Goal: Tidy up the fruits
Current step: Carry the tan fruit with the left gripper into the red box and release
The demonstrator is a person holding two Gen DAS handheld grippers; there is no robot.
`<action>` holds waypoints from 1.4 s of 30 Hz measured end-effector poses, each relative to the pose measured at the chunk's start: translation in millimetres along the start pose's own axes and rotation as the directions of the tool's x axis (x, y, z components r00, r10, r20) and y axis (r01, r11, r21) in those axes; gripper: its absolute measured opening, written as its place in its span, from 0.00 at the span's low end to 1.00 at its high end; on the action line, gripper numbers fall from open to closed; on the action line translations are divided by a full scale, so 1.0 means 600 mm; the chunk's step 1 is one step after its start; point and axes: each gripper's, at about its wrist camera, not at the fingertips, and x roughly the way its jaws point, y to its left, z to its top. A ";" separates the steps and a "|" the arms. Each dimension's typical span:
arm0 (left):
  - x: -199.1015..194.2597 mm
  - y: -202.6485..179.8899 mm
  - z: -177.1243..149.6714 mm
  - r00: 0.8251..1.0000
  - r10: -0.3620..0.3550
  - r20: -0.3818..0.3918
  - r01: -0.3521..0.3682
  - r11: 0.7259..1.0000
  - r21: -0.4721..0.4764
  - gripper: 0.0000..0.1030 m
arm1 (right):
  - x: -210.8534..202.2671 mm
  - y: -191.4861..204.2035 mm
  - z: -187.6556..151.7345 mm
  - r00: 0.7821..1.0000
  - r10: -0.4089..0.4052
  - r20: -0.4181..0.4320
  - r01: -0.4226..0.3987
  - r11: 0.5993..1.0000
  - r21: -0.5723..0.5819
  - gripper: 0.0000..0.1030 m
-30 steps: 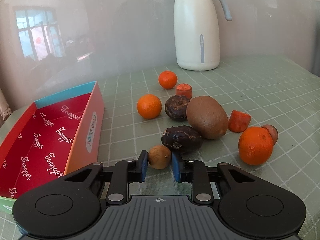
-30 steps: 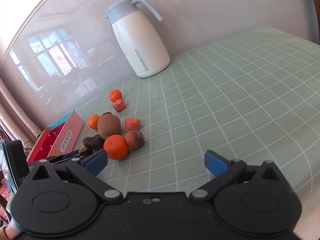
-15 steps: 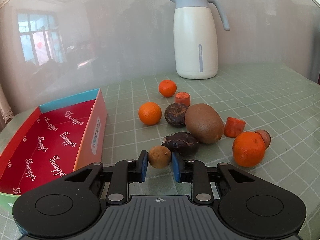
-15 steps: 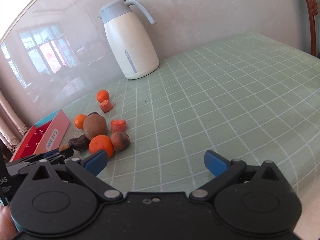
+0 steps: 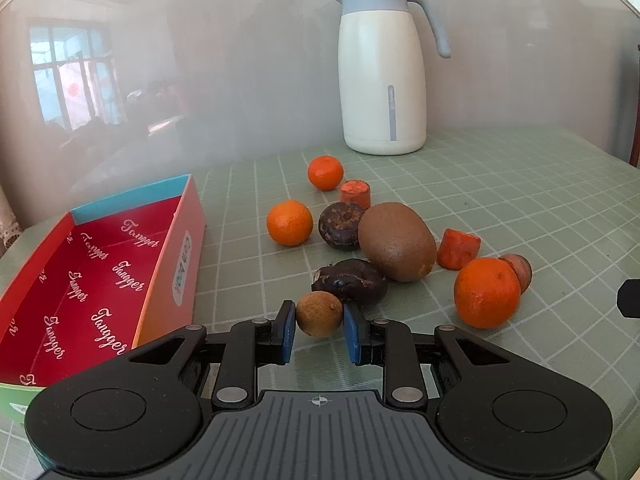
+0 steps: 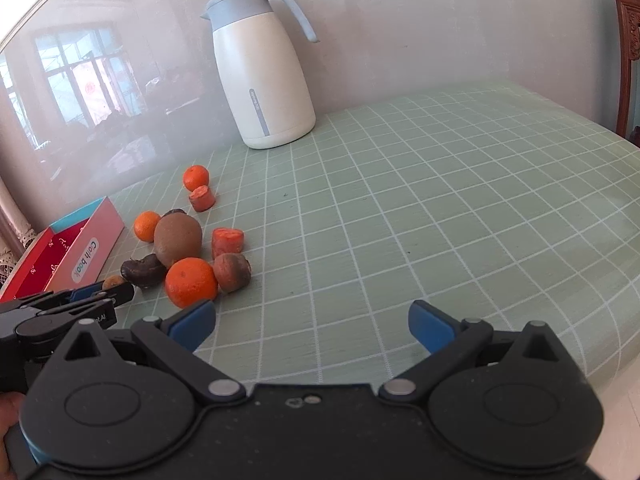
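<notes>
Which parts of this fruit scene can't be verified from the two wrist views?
- Red box: near end cut off by the left claw's body, left wrist view.
- Longan: mostly hidden behind that claw, right wrist view.
- Whether the dark fruit touches the kiwi: unclear in both.

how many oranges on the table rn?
3. Far orange nearest the jug, middle orange toward the box, near orange rightmost. None look hidden.

White jug [image 5: 383,84] with grey-blue lid upright on green checked tablecloth [image 6: 440,200]; carved wooden chair [image 6: 628,40] at right edge
</notes>
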 end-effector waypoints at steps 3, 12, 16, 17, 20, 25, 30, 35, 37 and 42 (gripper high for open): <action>-0.004 -0.001 0.000 1.000 0.000 0.010 0.000 1.000 0.001 0.25 | 0.000 0.002 0.000 1.000 -0.004 -0.003 0.004 1.000 -0.006 1.00; -0.047 0.016 0.010 0.990 0.046 0.137 -0.044 0.999 -0.022 0.25 | -0.001 0.007 0.001 1.000 0.013 -0.002 -0.013 1.000 -0.008 1.00; -0.073 0.047 0.017 0.970 0.123 0.212 -0.110 0.991 -0.073 0.25 | 0.002 0.015 0.000 1.000 0.018 -0.004 -0.018 1.000 -0.014 1.00; -0.078 0.059 0.018 0.963 0.149 0.225 -0.130 0.987 -0.095 0.25 | 0.002 0.015 0.000 1.000 0.018 -0.004 -0.018 1.000 -0.014 1.00; -0.086 0.102 0.022 0.944 0.232 0.237 -0.193 0.965 -0.178 0.25 | 0.006 0.031 -0.002 1.000 0.028 -0.009 -0.028 0.999 -0.035 1.00; -0.066 0.180 0.014 0.931 0.345 0.119 -0.297 0.906 -0.302 0.25 | 0.014 0.056 -0.004 0.999 0.039 -0.019 -0.040 0.997 -0.062 1.00; -0.035 0.229 0.002 0.941 0.338 -0.008 -0.319 0.880 -0.351 0.25 | 0.023 0.082 -0.006 0.998 0.059 -0.033 -0.061 0.994 -0.086 1.00; -0.014 0.252 -0.012 0.950 0.295 -0.100 -0.310 0.865 -0.394 0.25 | 0.030 0.101 -0.009 0.996 0.074 -0.044 -0.078 0.992 -0.104 1.00; -0.014 0.259 -0.016 0.949 0.295 -0.110 -0.313 0.853 -0.417 0.26 | 0.033 0.112 -0.010 0.996 0.079 -0.049 -0.085 0.989 -0.119 1.00; -0.021 0.264 -0.021 0.950 0.292 -0.107 -0.309 0.848 -0.430 0.26 | 0.037 0.115 -0.011 0.996 0.076 -0.051 -0.082 0.989 -0.123 1.00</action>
